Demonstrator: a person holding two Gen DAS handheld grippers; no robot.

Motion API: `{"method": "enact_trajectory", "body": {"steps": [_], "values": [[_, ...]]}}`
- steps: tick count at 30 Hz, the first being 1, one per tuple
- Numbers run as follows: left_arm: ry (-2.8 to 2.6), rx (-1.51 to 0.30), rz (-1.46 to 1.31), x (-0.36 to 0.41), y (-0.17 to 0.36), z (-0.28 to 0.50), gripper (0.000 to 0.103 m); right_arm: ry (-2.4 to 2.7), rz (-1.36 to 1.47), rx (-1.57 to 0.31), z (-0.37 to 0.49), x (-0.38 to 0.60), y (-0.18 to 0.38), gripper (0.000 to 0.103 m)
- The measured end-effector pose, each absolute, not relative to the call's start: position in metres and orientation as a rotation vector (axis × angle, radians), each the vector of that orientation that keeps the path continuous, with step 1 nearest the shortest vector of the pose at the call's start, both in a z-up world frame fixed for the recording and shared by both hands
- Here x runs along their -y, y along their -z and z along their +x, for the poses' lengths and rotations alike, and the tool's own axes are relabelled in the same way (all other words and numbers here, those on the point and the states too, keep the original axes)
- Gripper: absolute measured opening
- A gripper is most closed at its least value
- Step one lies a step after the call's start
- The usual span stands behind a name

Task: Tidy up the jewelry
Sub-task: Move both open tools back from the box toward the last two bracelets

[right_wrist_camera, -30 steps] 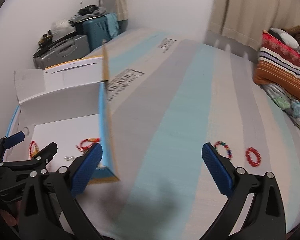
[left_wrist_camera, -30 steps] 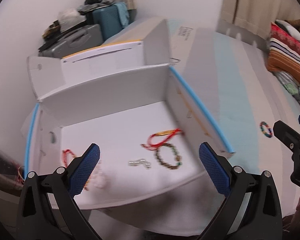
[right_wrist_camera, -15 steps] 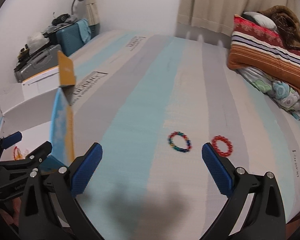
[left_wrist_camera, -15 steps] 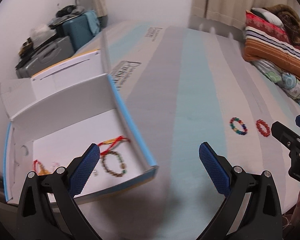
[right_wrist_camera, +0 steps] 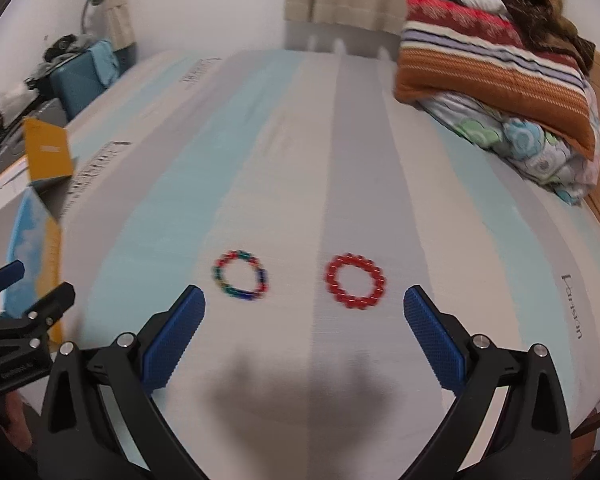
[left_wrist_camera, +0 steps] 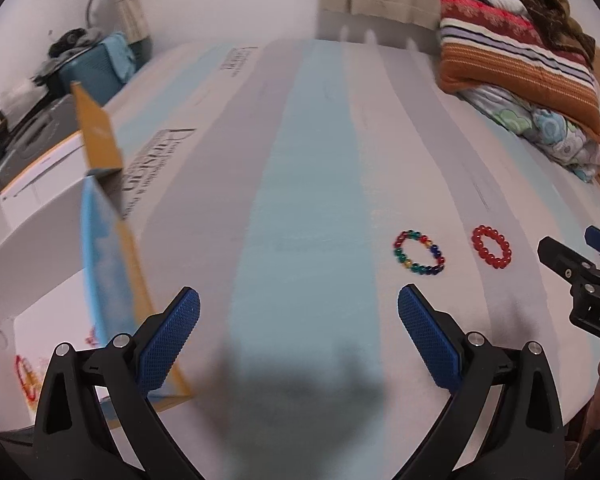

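Note:
A multicoloured bead bracelet (right_wrist_camera: 240,280) and a red bead bracelet (right_wrist_camera: 355,281) lie side by side on the striped mattress, just ahead of my open, empty right gripper (right_wrist_camera: 304,320). Both also show in the left wrist view, the multicoloured one (left_wrist_camera: 419,252) and the red one (left_wrist_camera: 493,247), ahead and right of my open, empty left gripper (left_wrist_camera: 299,324). An open white cardboard box (left_wrist_camera: 100,240) with a blue side wall stands at the left. A red bracelet (left_wrist_camera: 25,376) shows inside it.
Folded blankets and a striped pillow (right_wrist_camera: 496,72) are piled at the far right of the mattress (right_wrist_camera: 300,140). Suitcases and clutter (left_wrist_camera: 60,80) stand against the wall at the far left. The right gripper's tip (left_wrist_camera: 580,280) shows at the left view's right edge.
Both grippers have swung right, away from the box and towards the two bracelets on the mattress. The bracelets now sit closer to the right gripper. Both grippers stayed open.

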State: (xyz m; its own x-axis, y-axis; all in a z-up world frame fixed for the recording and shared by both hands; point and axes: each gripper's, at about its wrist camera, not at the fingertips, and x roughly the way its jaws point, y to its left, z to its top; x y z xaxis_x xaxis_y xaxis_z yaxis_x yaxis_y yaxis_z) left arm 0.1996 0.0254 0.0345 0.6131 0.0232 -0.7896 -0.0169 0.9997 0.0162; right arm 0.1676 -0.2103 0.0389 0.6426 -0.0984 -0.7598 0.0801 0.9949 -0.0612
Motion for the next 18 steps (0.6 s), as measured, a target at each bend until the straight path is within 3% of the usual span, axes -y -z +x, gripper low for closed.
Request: {"method": "enact_trajectory", "body": {"steps": [18], "values": [[0.089,-0.991,0.061,0.055,0.052,0.280,0.097,0.123,0.004,-0.989,0.238,0.277,0.043,0.096]]}}
